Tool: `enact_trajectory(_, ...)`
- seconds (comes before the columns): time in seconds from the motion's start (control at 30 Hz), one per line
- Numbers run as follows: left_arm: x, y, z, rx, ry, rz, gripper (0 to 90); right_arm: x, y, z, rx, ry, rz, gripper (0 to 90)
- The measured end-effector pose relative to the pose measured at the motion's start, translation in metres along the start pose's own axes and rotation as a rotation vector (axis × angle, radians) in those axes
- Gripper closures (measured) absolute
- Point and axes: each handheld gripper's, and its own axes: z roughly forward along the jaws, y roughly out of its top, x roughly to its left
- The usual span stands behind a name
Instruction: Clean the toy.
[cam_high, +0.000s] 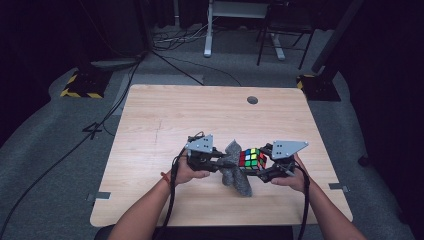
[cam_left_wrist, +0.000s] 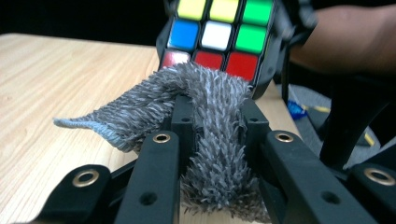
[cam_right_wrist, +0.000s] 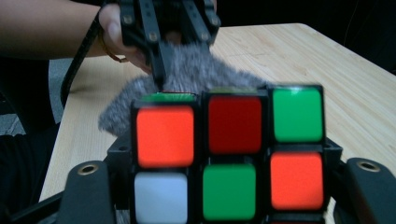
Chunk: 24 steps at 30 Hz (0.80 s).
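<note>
My left hand-held gripper (cam_high: 227, 162) is clamped on the cloth (cam_left_wrist: 210, 135), pressed against the cube (cam_high: 252, 159) directly right; my right hand-held gripper (cam_high: 262, 162) grips the cube.

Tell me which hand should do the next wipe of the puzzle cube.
Left, probably. Its tongs are shut on the grey cloth, which already touches the cube. The right tongs hold the cube.

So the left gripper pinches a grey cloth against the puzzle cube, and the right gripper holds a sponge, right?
Not quite. The left gripper does pinch the grey cloth against the cube, but the right gripper holds that cube, not a sponge. The right gripper view shows the cube's coloured face between its jaws.
</note>
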Motion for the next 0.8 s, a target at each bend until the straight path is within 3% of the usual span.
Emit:
enact_trajectory(0.07,-0.001,0.002,-0.003,-0.027,-0.009,-0.001,74.3,0.001,-0.001,0.002,0.038,-0.002,-0.017,33.2)
enact_trajectory(0.3,-0.014,0.012,0.001,-0.002,-0.012,0.071,74.3,0.006,-0.005,0.017,0.155,-0.004,-0.059,33.5)
enact_trajectory(0.47,-0.009,0.012,-0.008,-0.045,0.043,0.049,74.3,0.003,-0.006,0.012,0.103,-0.027,-0.028,33.7)
enact_trajectory(0.6,-0.001,0.007,-0.015,-0.048,0.082,0.019,74.3,-0.001,-0.005,0.004,0.01,-0.027,0.014,33.7)
enact_trajectory(0.7,0.001,0.002,-0.009,-0.008,0.082,0.024,74.3,-0.001,-0.002,0.001,-0.024,-0.023,0.009,33.7)
enact_trajectory(0.8,0.002,-0.002,-0.001,0.019,0.039,0.009,74.3,0.001,-0.001,0.0,-0.045,-0.026,0.008,33.7)
